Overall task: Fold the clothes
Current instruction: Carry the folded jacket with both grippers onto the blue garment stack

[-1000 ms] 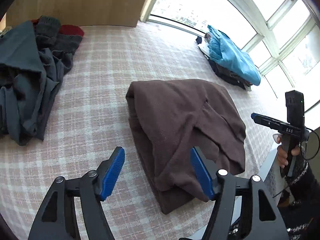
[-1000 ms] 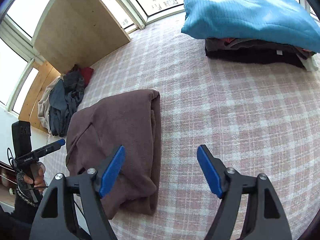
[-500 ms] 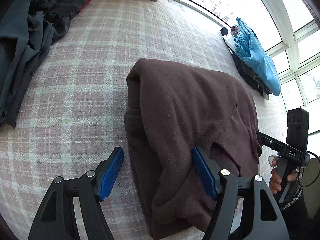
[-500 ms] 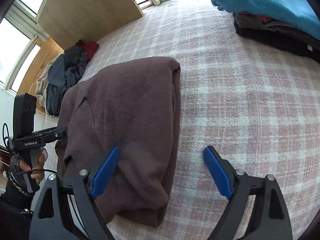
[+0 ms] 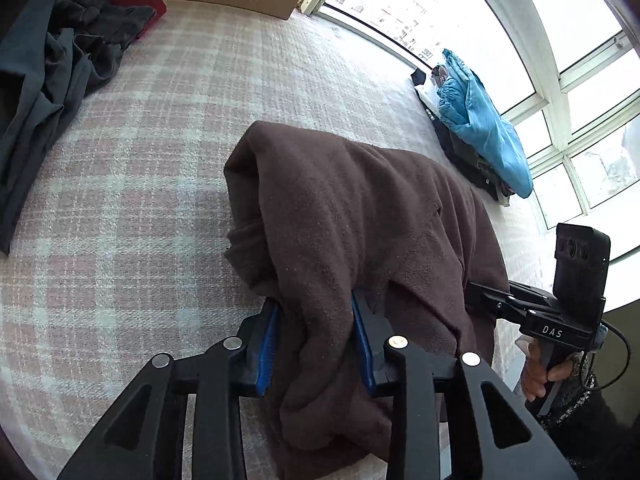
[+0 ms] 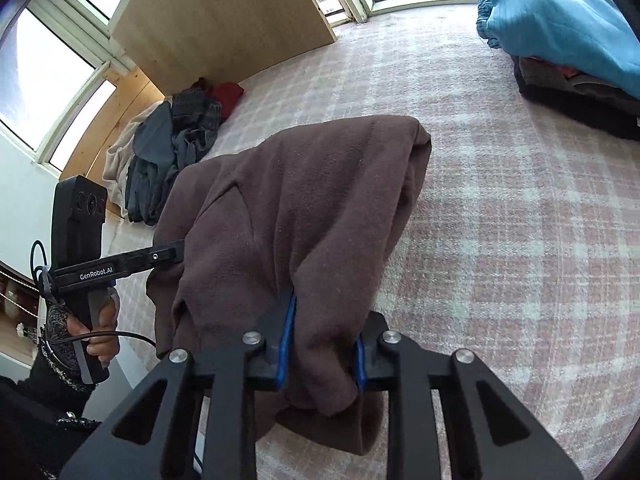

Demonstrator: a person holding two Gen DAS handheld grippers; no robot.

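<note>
Presently listed: one brown fleece garment (image 5: pixel 360 216), already folded into a thick bundle, lying near the front edge of the bed (image 5: pixel 152 152), which wears a pink-and-white checked cover, with its near end drooping over that edge. Material — soft, napped, limp; judged light for its bulk, not slippery, not fragile, but liable to sag and unfold if lifted from one side only. Hold: both near corners. Left gripper (image 5: pixel 316 340) has just been closing and now pinches a thick roll of the cloth between its blue pads; right gripper (image 6: pixel 322 350) likewise, clamped on the opposite near corner. Layers are several at each pinch, so the grip is best kept deep, not at the very hem. Also on the bed: a heap of unfolded grey and red clothes (image 5: pixel 52 64) at the far left corner — a finished stack topped by a blue garment (image 5: pixel 480 120) along the far right edge, by the window.
</note>
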